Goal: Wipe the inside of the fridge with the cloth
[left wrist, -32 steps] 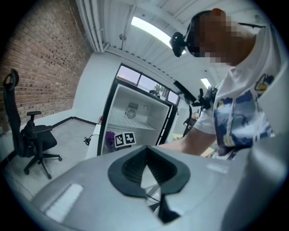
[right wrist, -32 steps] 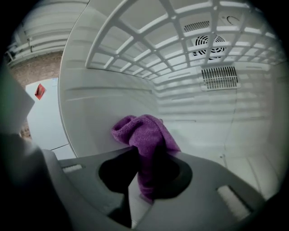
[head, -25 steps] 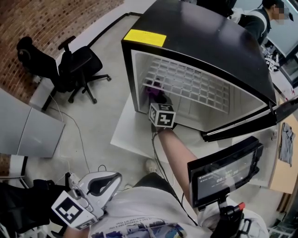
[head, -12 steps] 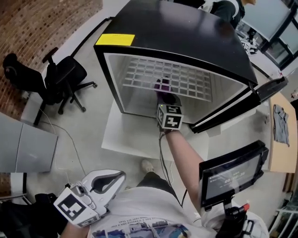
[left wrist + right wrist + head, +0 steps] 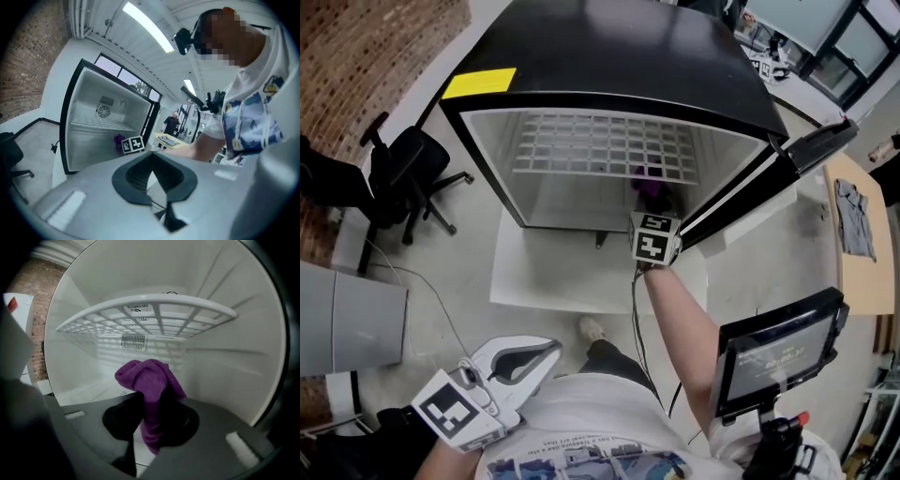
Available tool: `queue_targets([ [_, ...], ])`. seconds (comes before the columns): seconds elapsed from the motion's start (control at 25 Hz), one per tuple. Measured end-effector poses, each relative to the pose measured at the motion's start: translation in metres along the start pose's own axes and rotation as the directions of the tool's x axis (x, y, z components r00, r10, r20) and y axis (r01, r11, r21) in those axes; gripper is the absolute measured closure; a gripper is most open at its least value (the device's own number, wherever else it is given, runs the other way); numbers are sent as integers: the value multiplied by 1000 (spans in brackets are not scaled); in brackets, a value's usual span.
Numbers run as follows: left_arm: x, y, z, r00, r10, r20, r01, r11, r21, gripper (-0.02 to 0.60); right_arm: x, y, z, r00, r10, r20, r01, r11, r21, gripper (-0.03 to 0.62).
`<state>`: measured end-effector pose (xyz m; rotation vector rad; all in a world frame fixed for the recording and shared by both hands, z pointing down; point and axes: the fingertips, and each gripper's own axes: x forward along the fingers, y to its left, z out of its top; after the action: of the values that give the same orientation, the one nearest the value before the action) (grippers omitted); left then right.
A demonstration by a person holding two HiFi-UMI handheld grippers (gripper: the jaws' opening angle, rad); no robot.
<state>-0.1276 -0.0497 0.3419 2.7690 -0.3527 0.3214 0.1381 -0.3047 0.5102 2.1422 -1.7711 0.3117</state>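
Right now my right gripper [image 5: 152,404] is clamped tight on the purple cloth [image 5: 149,380]. Its bunched end sticks up past my jaw tips, inside the fridge [image 5: 225,376], below the wire shelf [image 5: 159,299]. I judge this to be mid-wipe, so the next move calls for pressing the cloth against the wall or floor ahead of the jaws and sweeping across without loosening my pinch. My left gripper [image 5: 152,157] hangs closed on nothing, well back from the fridge.

White, blue-printed T-shirt [image 5: 572,412]; pale grey left gripper [image 5: 546,349] bears a black-and-white marker cube [image 5: 450,420].
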Motion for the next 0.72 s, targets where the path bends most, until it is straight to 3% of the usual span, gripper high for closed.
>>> queue_targets([
  [0.12,4,-2,1,1000,-15,-2,15,1000,-23,577,-3,-4,-22,998,-24,-57,21,999,-40,514],
  [0.32,3,1,0,1000,-13,-6,13,1000,5,577,-2,0,-49,993,-16,-116,8,998,-65,514],
  [0.72,-13,8,-5,999,36,3,-36,999,-34,577,3,32,-55,992,55,-112,-60,998,-35,514],
])
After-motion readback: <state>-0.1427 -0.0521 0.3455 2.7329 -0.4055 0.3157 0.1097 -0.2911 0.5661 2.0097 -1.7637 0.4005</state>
